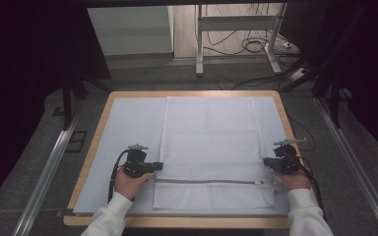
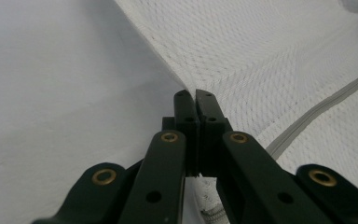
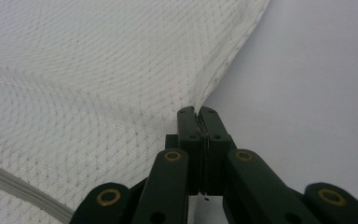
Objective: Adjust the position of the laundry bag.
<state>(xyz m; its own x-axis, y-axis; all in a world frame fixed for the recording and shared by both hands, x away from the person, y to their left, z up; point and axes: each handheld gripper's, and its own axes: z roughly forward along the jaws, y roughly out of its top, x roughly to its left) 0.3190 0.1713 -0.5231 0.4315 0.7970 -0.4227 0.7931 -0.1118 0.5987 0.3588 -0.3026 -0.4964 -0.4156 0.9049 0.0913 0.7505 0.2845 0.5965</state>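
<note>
Lying flat on the white mat (image 1: 128,128), the mesh bag (image 1: 211,142) is being pinched at both side edges by the left gripper (image 1: 158,165) and right gripper (image 1: 266,161), jaws pressed together. Its zipper (image 1: 206,181) is closed; lifting or folding is probably not begun.

White rectangular mesh laundry bag (image 1: 211,147), spread flat at the centre of the table, long axis running near to far. A grey zipper (image 1: 206,181), closed, crosses it left to right close to the near edge, its pull at the right end. Left and right side edges are pinched and slightly lifted just beyond the zipper.
</note>
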